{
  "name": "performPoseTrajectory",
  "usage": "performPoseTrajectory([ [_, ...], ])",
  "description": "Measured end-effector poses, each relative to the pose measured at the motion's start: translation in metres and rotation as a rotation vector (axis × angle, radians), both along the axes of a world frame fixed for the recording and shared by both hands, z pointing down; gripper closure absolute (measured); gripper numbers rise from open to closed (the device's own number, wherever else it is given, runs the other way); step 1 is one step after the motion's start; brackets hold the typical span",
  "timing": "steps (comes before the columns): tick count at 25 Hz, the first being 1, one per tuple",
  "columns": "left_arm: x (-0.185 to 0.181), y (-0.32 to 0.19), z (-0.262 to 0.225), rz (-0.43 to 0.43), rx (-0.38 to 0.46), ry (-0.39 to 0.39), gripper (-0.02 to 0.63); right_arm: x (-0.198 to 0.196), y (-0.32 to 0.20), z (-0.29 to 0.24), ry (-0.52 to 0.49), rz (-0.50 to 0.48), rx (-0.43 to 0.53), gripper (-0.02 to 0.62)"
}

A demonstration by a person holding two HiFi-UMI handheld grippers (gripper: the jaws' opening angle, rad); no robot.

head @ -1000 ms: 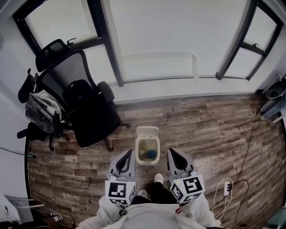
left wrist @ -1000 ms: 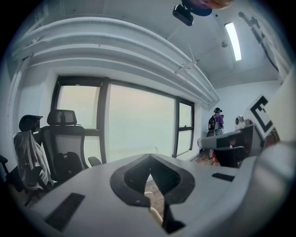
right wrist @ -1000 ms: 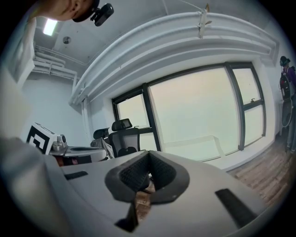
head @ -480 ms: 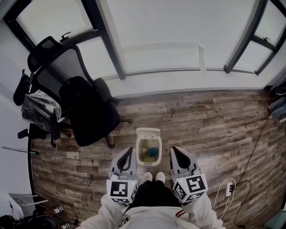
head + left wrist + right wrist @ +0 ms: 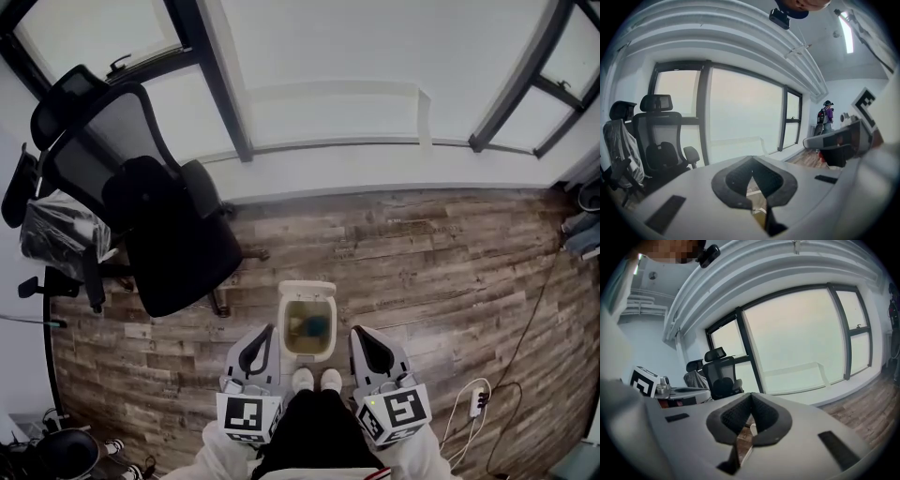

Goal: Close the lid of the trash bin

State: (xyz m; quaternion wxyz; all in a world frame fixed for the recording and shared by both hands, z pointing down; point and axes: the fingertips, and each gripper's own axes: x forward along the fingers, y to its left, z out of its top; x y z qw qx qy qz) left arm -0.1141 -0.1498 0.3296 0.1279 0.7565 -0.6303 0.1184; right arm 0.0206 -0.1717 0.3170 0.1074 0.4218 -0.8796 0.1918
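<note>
A small cream trash bin (image 5: pixel 308 349) stands on the wood floor just beyond my feet. Its lid (image 5: pixel 307 290) is swung up at the far side, and a blue item lies inside. My left gripper (image 5: pixel 265 329) hangs left of the bin and my right gripper (image 5: pixel 356 331) hangs right of it, both above the floor and touching nothing. In the left gripper view, the left gripper (image 5: pixel 752 159) has its jaw tips together with nothing between them. The right gripper (image 5: pixel 751 395) looks the same in its own view. A sliver of the bin (image 5: pixel 757 214) shows below the jaws.
A black office chair (image 5: pixel 164 230) stands left of the bin, with a second chair (image 5: pixel 56 234) carrying a bag behind it. A power strip (image 5: pixel 476 395) with a cable lies at the right. A low window wall (image 5: pixel 375 178) runs behind. A distant person (image 5: pixel 826 115) stands far right.
The person has stepped nearer the bin. Both grippers have come level with its two sides. The lid still stands up.
</note>
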Motion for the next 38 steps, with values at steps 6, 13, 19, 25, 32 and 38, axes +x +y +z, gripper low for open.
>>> performPoseTrajectory([
  [6,-0.009,-0.032,0.061,0.041,-0.016,-0.014,0.597,-0.005,-0.026,0.048,0.002,0.02,-0.012,0.571],
  [13,-0.004,-0.075,0.131,0.114,-0.068,-0.012,0.597,0.012,-0.055,0.104,0.004,0.075,-0.028,0.571],
  [19,-0.001,-0.115,0.188,0.154,-0.138,-0.01,0.597,0.008,-0.072,0.14,0.003,0.08,-0.02,0.571],
  [25,0.002,-0.155,0.243,0.233,-0.21,-0.049,0.597,-0.005,-0.077,0.176,-0.01,0.08,-0.032,0.571],
  [32,0.0,-0.168,0.305,0.285,-0.306,-0.098,0.597,-0.004,-0.084,0.216,-0.03,0.131,-0.06,0.571],
  [38,-0.006,-0.162,0.34,0.329,-0.408,-0.133,0.597,0.003,-0.08,0.233,-0.031,0.153,-0.089,0.572],
])
